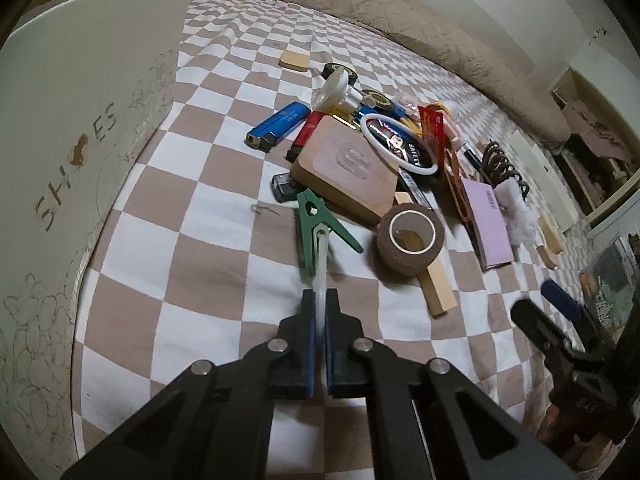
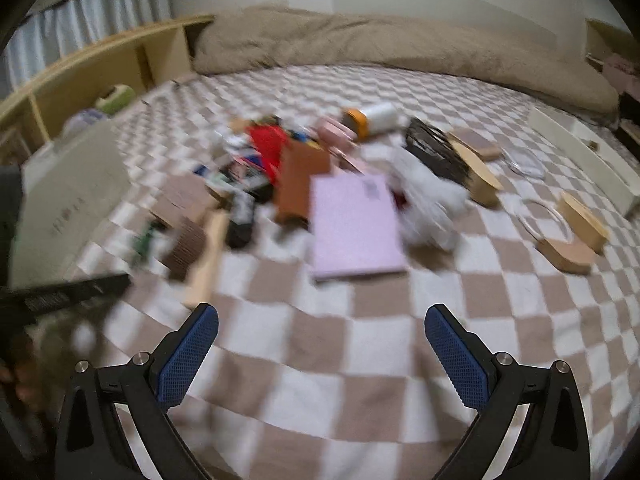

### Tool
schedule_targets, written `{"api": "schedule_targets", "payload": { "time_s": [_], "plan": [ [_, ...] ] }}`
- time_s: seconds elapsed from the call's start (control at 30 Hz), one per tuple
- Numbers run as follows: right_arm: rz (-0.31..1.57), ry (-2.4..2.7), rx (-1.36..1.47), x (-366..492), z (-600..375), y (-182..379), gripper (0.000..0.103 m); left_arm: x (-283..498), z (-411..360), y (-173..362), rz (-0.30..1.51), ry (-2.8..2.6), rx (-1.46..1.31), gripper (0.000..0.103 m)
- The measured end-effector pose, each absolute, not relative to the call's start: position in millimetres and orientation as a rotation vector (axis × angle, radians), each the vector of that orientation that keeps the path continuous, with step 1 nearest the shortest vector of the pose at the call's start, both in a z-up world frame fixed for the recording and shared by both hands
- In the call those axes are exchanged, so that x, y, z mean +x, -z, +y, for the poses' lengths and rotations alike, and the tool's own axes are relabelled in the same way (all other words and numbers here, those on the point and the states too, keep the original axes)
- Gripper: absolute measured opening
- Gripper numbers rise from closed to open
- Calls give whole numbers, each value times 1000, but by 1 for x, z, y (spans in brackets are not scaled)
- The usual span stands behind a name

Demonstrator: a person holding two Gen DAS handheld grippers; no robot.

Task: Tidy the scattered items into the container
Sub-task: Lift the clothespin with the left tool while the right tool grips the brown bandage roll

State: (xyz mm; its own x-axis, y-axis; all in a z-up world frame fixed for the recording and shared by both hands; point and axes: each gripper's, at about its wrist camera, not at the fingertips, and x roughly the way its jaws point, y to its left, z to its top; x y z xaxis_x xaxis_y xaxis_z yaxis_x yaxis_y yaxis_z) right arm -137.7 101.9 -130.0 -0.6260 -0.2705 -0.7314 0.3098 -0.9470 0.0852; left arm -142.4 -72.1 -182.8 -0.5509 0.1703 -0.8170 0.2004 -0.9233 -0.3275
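Left gripper [image 1: 320, 300]: jaws closed on a thin translucent white strip [image 1: 321, 264], tip lying over the green clothespin [image 1: 316, 226] on the checkered bed [image 1: 192, 240]. Right gripper [image 2: 322, 320]: jaws wide open, hovering over bare sheet. Clutter heaped mid-bed: brown tape roll [image 1: 410, 238], wooden case [image 1: 346, 168], blue lighter [image 1: 278, 126], pink booklet [image 2: 354, 220]. White "SHOES" box [image 1: 80, 128] at left edge, apart from heap. Right view blurred.

The bed cover [image 1: 208, 184] is a brown-and-white check, with a plain beige blanket [image 1: 360, 4] at twelve o'clock. A white shoe box [image 1: 80, 92] carries brown lettering. In the pile lie a green clothespin [image 1: 310, 222], blue lighter [image 1: 278, 126], brown tape roll [image 1: 410, 236] and lilac booklet [image 1: 486, 220]. The left tongs [image 1: 320, 312] are black with blue pads.
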Motion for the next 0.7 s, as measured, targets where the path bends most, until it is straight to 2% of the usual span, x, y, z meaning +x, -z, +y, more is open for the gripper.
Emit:
{"api": "schedule_targets", "payload": {
  "time_s": [0.1, 0.17, 0.37, 0.4, 0.47, 0.7],
  "plan": [
    [155, 2519, 1121, -144, 77, 123, 93, -139, -76, 179, 650, 2692, 1448, 4],
    [210, 2472, 1112, -146, 60, 122, 85, -138, -78, 177, 678, 2704, 1425, 4],
    [357, 2352, 1117, -153, 21, 130, 84, -130, -83, 169, 737, 2730, 1356, 4],
    [371, 2340, 1119, -153, 19, 132, 82, -129, -84, 167, 735, 2734, 1343, 4],
    [407, 2309, 1132, -155, 10, 137, 69, -129, -83, 164, 720, 2743, 1322, 4],
    [466, 2296, 1131, -162, -6, 145, 63, -131, -80, 165, 662, 2745, 1320, 4]
  ]
}}
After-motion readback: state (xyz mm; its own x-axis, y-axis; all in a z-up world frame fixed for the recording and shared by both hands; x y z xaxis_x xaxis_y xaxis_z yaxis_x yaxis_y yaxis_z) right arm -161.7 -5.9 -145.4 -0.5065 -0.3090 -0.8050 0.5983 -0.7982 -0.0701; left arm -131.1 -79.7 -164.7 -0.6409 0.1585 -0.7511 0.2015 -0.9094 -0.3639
